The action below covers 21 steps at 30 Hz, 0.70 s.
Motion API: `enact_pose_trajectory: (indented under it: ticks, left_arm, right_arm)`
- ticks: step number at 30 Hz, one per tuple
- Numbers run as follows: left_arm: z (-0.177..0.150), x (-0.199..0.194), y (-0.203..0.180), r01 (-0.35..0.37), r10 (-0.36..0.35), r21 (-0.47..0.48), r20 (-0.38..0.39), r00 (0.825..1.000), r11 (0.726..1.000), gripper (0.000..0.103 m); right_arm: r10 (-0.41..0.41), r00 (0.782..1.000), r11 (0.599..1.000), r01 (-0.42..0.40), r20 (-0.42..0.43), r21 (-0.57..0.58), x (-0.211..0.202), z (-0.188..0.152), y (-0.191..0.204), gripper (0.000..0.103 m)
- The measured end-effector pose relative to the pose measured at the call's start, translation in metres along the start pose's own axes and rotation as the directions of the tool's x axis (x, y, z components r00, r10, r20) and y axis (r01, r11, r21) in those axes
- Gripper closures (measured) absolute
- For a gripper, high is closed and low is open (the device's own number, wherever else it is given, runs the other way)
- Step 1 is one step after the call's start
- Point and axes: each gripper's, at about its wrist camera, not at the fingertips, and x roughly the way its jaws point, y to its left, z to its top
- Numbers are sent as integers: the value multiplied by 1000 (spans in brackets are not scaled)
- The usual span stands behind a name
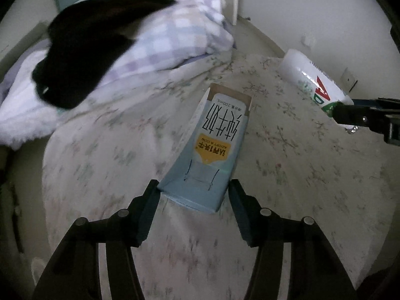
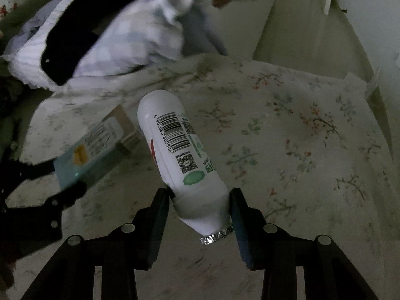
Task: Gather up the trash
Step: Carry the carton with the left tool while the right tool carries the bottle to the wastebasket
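My left gripper (image 1: 193, 190) is shut on the near end of a light blue milk carton (image 1: 212, 147) and holds it above the floral bedsheet (image 1: 105, 165). My right gripper (image 2: 200, 197) is shut on the neck end of a white plastic bottle (image 2: 180, 150) with a barcode and a foil-topped mouth, held above the bed. The bottle also shows in the left wrist view (image 1: 310, 80) at the right, in the right gripper (image 1: 350, 117). The carton also shows in the right wrist view (image 2: 95, 145) at the left, with the left gripper (image 2: 50, 200) behind it.
A rumpled checked white-and-lilac quilt (image 1: 160, 40) with a black garment (image 1: 85, 50) on it lies at the far left of the bed. A pale wall (image 1: 325, 12) runs along the right, with a narrow floor strip (image 2: 300, 30) beside the bed.
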Motion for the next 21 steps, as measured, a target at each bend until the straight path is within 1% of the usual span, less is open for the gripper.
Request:
enact_pose_trajectory:
  ticks: [1, 4, 6, 7, 11, 15, 21]
  left_arm:
    - [-10, -10, 1, 3, -3, -20, 10, 1000, 1000, 44]
    - [-33, -40, 21, 15, -12, -93, 33, 999, 996, 44]
    - [-44, -46, 25, 22, -17, -132, 39, 999, 991, 44]
    - [-54, -55, 33, 24, -18, -160, 43, 999, 987, 44]
    - [-89, -81, 55, 28, -14, -223, 65, 998, 975, 44]
    - [-120, -106, 78, 29, -2, -284, 97, 995, 958, 44]
    - [-172, -141, 121, -8, 57, -380, 117, 991, 925, 44]
  right_arm:
    - [2, 1000, 1000, -2, 4, -3, -4, -2, 5, 59]
    - [8, 1000, 1000, -8, 19, -10, -23, -12, 24, 59]
    - [8, 1000, 1000, -8, 24, -12, -32, -18, 38, 59]
    - [10, 1000, 1000, -10, 28, -12, -36, -20, 43, 59]
    - [28, 998, 999, -27, 53, -21, -53, -31, 71, 59]
    - [9, 995, 998, -3, 100, -62, -69, -45, 106, 59]
    - [49, 989, 991, -30, 143, -129, -77, -63, 161, 59]
